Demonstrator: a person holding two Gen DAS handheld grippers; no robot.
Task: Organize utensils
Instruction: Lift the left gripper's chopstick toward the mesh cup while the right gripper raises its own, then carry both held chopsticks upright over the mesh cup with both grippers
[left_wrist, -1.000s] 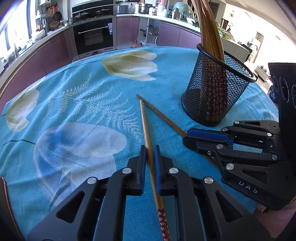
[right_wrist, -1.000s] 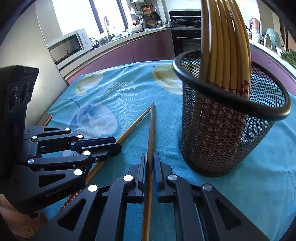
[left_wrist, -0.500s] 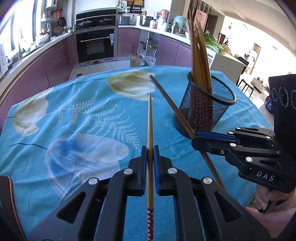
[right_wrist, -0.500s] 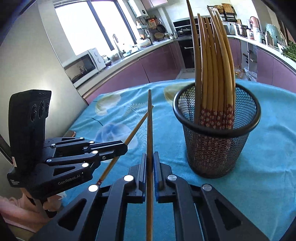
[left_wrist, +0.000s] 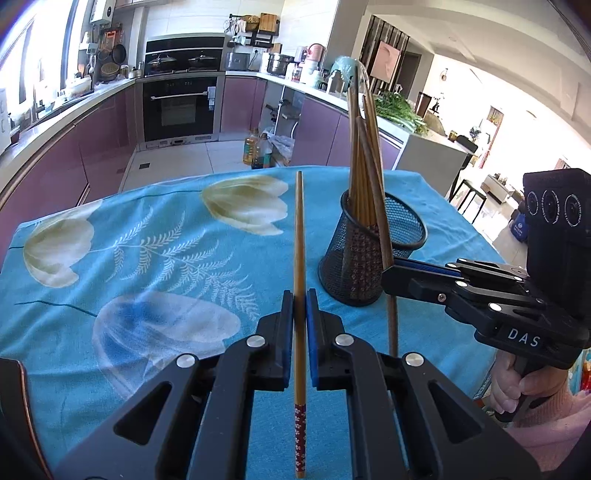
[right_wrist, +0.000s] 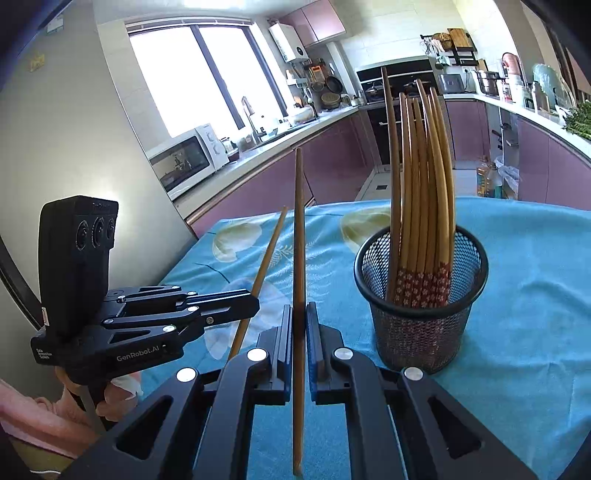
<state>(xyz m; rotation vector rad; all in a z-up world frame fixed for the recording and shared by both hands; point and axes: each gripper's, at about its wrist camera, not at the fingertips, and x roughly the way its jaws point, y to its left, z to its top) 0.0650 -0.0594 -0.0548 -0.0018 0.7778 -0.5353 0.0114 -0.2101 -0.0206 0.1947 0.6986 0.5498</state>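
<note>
My left gripper (left_wrist: 300, 295) is shut on a wooden chopstick (left_wrist: 299, 236) with a red patterned end, held above the table. My right gripper (right_wrist: 300, 310) is shut on a second chopstick (right_wrist: 298, 236), also lifted. In the left wrist view the right gripper (left_wrist: 388, 275) holds its chopstick (left_wrist: 373, 192) steeply tilted in front of the black mesh cup (left_wrist: 369, 266). In the right wrist view the left gripper (right_wrist: 255, 301) and its chopstick (right_wrist: 264, 258) are at left. The mesh cup (right_wrist: 421, 325) holds several upright chopsticks (right_wrist: 421, 192).
The table carries a blue floral cloth (left_wrist: 147, 251). Kitchen counters and an oven (left_wrist: 181, 107) lie beyond the far edge. A microwave (right_wrist: 188, 158) stands on the counter at left. A hand in a pink sleeve (left_wrist: 524, 391) holds the right gripper's handle.
Both grippers have lifted their chopsticks off the cloth and risen higher above the table. The right gripper's chopstick has swung more upright in front of the mesh cup.
</note>
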